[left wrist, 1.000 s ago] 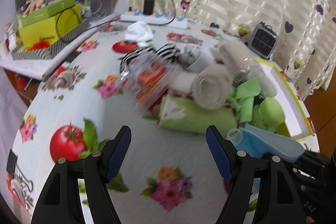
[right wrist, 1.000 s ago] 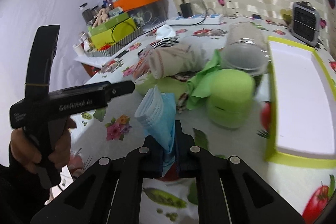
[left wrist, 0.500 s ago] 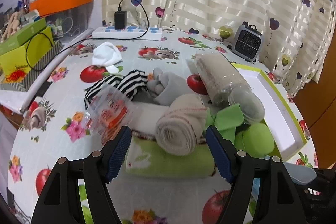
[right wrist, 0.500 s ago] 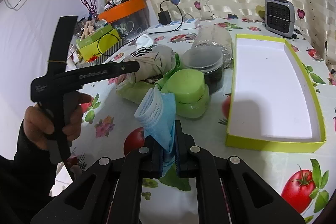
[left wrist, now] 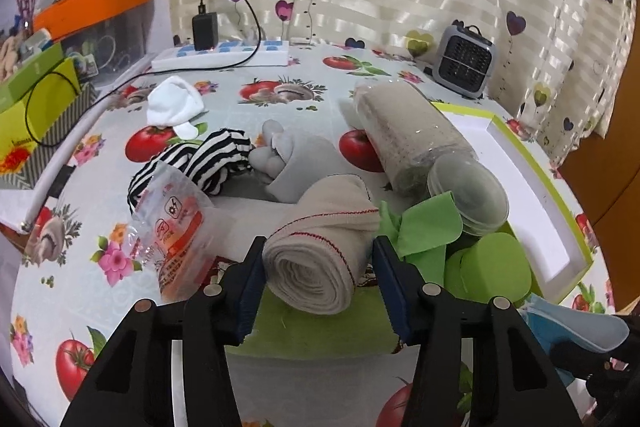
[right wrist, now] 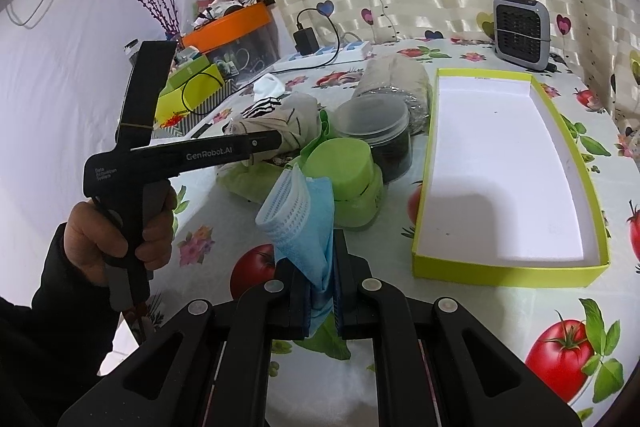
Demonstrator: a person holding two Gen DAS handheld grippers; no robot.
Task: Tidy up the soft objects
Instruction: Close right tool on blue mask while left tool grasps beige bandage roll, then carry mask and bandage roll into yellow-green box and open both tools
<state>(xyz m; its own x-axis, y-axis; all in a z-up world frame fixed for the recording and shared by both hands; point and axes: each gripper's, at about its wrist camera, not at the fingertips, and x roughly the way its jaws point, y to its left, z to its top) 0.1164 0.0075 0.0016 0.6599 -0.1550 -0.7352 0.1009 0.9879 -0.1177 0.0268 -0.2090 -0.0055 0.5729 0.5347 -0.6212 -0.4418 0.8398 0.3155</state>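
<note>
1. Left wrist view: the left gripper (left wrist: 318, 287) is spread, its blue-padded fingers (left wrist: 250, 285) on either side of the near end of a rolled beige cloth with red stitching (left wrist: 320, 259); I cannot tell whether the pads touch it. The roll lies on a light-green folded towel (left wrist: 316, 327) on the tomato-print worktop (left wrist: 280, 95).
2. Crowding it: a crinkled clear plastic packet with orange print (left wrist: 174, 227) just left, a green cloth scrap (left wrist: 426, 229) and a lime-green round container (left wrist: 490, 267) just right. Farther off lie a black-and-white striped sock (left wrist: 200, 163), a grey sock (left wrist: 296, 163), a white sock (left wrist: 172, 105) and a clear plastic jar of beige filling on its side (left wrist: 408, 135).
3. Since half a second ago, this gripper has come forward and its fingers now flank the roll.
4. Right wrist view: the right gripper (right wrist: 320, 291) is pressed together, pinching a folded blue face mask (right wrist: 304, 219) that stands up above the worktop, near the lime container.
5. To the right sits a yellow-green shallow box with a white inside (right wrist: 508, 275). The mask-holding gripper stays well short of it.
6. At left, the person's left hand (right wrist: 116, 231) grips the other tool's handle, its nose pointing into the pile.
</note>
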